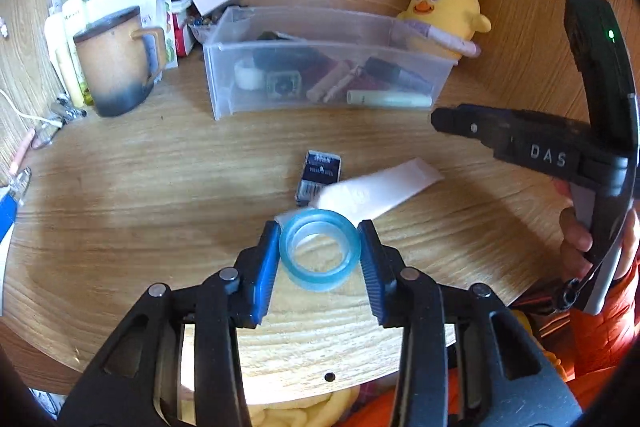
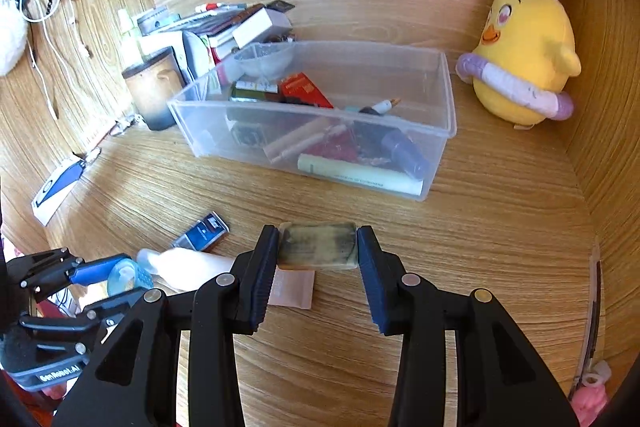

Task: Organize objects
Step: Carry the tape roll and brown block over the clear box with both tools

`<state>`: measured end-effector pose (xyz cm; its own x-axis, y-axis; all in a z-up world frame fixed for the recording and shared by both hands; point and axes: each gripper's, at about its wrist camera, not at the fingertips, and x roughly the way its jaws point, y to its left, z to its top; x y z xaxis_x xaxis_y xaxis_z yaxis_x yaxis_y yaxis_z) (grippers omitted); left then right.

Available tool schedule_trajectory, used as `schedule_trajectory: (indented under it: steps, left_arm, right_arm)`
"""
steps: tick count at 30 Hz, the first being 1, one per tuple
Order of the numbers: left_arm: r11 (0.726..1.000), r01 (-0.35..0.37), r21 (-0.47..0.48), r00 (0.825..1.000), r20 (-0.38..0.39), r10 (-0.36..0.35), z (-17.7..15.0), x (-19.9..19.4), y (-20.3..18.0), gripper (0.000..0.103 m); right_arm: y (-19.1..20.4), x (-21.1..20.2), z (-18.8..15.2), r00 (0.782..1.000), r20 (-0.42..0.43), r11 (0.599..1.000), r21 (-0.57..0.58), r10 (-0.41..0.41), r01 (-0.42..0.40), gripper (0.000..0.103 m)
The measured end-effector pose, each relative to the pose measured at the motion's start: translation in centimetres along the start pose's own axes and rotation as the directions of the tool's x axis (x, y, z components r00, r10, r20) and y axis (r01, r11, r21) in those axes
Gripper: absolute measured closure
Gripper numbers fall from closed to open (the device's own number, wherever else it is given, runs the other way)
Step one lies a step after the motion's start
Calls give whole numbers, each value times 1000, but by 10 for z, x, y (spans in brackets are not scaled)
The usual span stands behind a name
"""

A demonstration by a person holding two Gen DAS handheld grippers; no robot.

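My left gripper [image 1: 320,247] is shut on a translucent blue tape roll [image 1: 320,275], one blue pad against each side, just above the wooden desk [image 1: 140,207]. In the right wrist view the same gripper [image 2: 120,279] shows at the lower left with the roll [image 2: 130,277] between its pads. My right gripper [image 2: 318,241] is shut on a flat greenish-brown block [image 2: 316,249] held above the desk. From the left wrist view that gripper [image 1: 440,121] reaches in from the right, held by a hand [image 1: 576,235]. A clear plastic bin [image 2: 440,95] with several items stands behind.
A white tube [image 1: 380,191] and a small dark blue box [image 1: 320,171] lie on the desk mid-way to the bin [image 1: 224,79]. A pink sachet [image 2: 294,291] lies under the block. A mug [image 1: 116,63] and clutter stand left; a yellow plush chick [image 2: 524,67] stands at the back right.
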<state>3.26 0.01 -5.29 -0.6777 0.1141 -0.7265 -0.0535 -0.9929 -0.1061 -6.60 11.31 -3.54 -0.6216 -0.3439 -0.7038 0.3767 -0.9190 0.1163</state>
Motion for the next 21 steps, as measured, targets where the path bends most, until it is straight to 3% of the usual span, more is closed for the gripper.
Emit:
schedule_trajectory:
  steps: [10,21]
  left_arm:
    - [998,-13,-55,996,88,18,44,-3,18,64]
    - [999,-37,-27,986,162,41,88,5,22,64]
  right_arm:
    - [6,-15,13,998,64,1000,5,11,-11,66]
    - [-4,-17,37,993,117,999,34,1,-5,66]
